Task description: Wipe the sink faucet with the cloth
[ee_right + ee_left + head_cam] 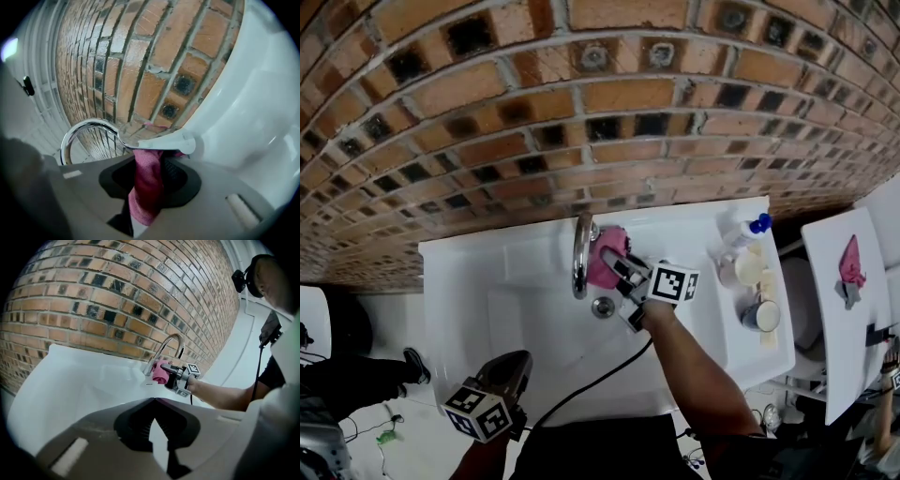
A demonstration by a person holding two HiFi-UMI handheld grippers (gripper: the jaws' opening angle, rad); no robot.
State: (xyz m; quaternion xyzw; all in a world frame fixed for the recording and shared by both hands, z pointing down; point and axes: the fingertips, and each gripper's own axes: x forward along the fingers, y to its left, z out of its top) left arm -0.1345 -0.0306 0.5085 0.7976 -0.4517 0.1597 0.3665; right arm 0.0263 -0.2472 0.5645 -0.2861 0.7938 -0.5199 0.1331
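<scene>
brick wall (581, 112) rises behind a white sink (487, 281). the worktop (705, 286) right of the basin carries a bottle (748, 232) with a blue cap and two cups (750, 267), apart from the faucet. the right hand-held gripper (623, 272) is clenched on the pink cloth (605, 255), holding it against the base of the curved chrome faucet (579, 253). the left hand-held gripper (508, 367) hangs at the sink's front edge, well apart, jaws together on nothing. a black cable (600, 380) crosses the basin below the drain (603, 307).
</scene>
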